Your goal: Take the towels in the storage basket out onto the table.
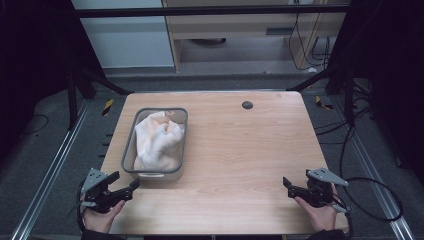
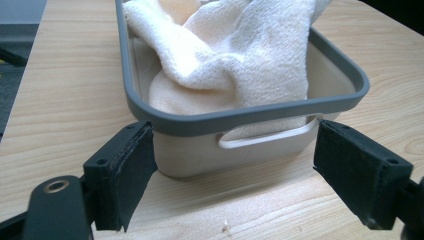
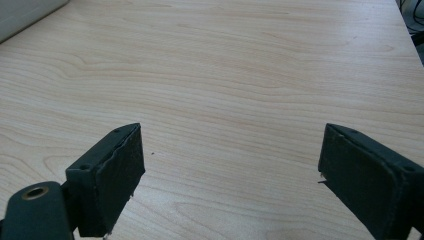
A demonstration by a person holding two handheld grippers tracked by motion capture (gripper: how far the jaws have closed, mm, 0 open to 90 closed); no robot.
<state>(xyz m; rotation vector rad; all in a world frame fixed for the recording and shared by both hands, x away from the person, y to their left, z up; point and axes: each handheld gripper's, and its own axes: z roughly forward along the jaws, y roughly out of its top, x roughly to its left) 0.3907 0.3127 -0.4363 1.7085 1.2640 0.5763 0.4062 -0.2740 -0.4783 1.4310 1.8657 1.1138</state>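
1. A grey-rimmed bin [image 1: 131,145] sits on the counter [image 1: 240,160], holding a crumpled cream cloth [image 1: 159,140].
2. The left hand-held gripper [image 1: 129,183] hovers just before the bin's near end, jaws spread wide.
3. The right hand-held gripper [image 1: 287,186] is well apart from the bin, jaws wide over bare wood.

Left hand [image 1: 98,216] is gripping the left gripper [image 1: 126,185] at the near left, jaws standing wide apart and pointing right and slightly far. Right hand [image 1: 318,214] is gripping the right gripper [image 1: 287,185] at the near right, jaws likewise spread, pointing left.
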